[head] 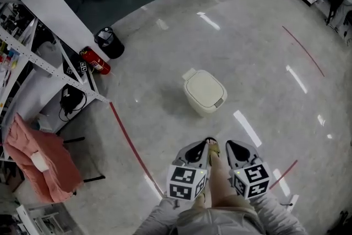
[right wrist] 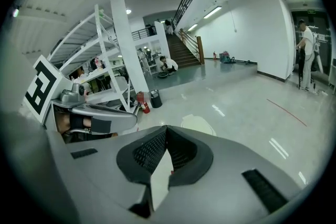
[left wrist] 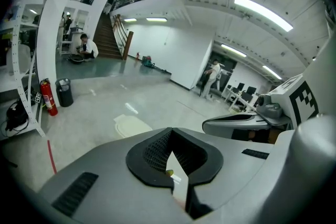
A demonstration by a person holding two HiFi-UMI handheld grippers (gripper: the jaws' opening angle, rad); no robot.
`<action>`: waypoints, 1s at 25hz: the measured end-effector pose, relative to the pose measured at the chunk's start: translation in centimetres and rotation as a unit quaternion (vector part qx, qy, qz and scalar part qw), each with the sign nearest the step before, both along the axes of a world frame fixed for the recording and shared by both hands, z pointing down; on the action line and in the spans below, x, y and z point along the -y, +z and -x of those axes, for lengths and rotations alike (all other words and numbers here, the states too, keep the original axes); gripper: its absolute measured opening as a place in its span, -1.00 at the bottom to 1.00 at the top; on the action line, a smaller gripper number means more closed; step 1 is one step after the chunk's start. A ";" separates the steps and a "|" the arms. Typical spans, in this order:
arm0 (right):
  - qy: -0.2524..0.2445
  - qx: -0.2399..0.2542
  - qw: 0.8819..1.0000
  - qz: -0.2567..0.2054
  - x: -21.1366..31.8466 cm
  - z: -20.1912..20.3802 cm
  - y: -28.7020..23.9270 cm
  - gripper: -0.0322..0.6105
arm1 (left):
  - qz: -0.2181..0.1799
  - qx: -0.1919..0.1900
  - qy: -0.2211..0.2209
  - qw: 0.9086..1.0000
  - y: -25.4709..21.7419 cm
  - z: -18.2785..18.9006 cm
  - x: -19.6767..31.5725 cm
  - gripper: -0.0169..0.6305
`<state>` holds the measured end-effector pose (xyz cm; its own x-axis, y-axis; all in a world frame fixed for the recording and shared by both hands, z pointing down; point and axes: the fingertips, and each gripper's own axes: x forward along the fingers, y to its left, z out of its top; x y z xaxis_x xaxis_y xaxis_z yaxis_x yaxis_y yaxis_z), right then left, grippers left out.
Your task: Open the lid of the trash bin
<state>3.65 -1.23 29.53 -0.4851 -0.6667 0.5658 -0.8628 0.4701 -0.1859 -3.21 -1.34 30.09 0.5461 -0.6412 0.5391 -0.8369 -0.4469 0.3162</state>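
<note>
We hold the left gripper (head: 199,147) and the right gripper (head: 232,147) low at the bottom centre of the head view, each with its jaws drawn together on nothing; the cream trash bin (head: 204,92) stands well apart from both, at mid-frame on the grey floor (head: 264,41); its lid (head: 202,87) lies flat and closed; we judge the task not begun, with the approach and the opening both left.

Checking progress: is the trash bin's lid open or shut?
Shut. The lid lies flat over the trash bin, no gap showing.
</note>
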 end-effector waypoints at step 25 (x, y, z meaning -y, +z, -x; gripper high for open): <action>0.016 -0.042 0.993 0.108 16.7 -3.7 20.5 -0.91 | 0.093 0.027 -0.003 0.995 17.3 -3.3 13.0 -0.93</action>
<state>7.31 -17.92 50.00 -0.4106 -0.5403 0.7345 -0.8935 0.3989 -0.2061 0.06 -14.34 47.38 0.5097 -0.5311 0.6769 -0.8574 -0.3793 0.3480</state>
